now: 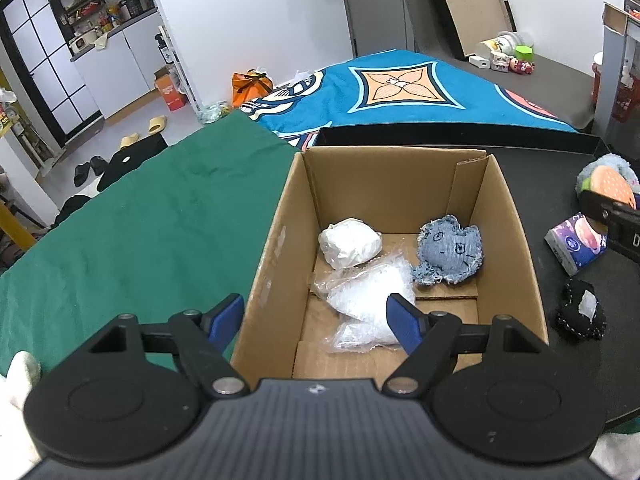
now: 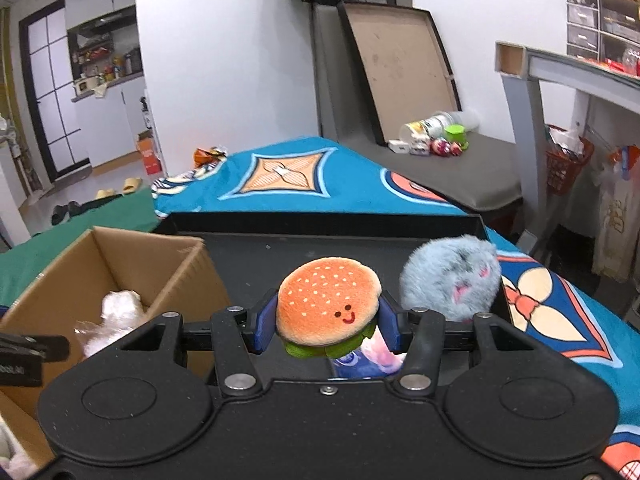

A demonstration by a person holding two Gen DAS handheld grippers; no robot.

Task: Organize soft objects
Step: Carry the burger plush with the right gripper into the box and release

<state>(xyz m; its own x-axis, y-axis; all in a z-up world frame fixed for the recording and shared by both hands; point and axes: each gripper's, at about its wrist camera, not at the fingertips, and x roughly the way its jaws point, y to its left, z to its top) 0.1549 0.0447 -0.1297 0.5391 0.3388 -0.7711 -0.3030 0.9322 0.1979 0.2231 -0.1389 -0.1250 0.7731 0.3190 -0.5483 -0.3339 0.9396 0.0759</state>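
Observation:
My right gripper (image 2: 327,328) is shut on a plush hamburger (image 2: 328,306) with a smiling face, lifted above the black tray (image 2: 320,222); the hamburger (image 1: 610,184) also shows at the right edge of the left wrist view. A fluffy grey-blue plush (image 2: 452,280) sits just right of it. My left gripper (image 1: 316,316) stands open over the near left wall of the cardboard box (image 1: 272,248), nothing between its fingers. Inside the box lie a white soft lump (image 1: 350,242), a denim plush (image 1: 450,254) and crumpled clear plastic (image 1: 368,300).
A purple tissue pack (image 1: 576,242) and a black stitched pouch (image 1: 582,312) lie on the tray right of the box. A green cloth (image 1: 140,216) covers the surface on the left. A blue patterned blanket (image 1: 400,92) lies beyond.

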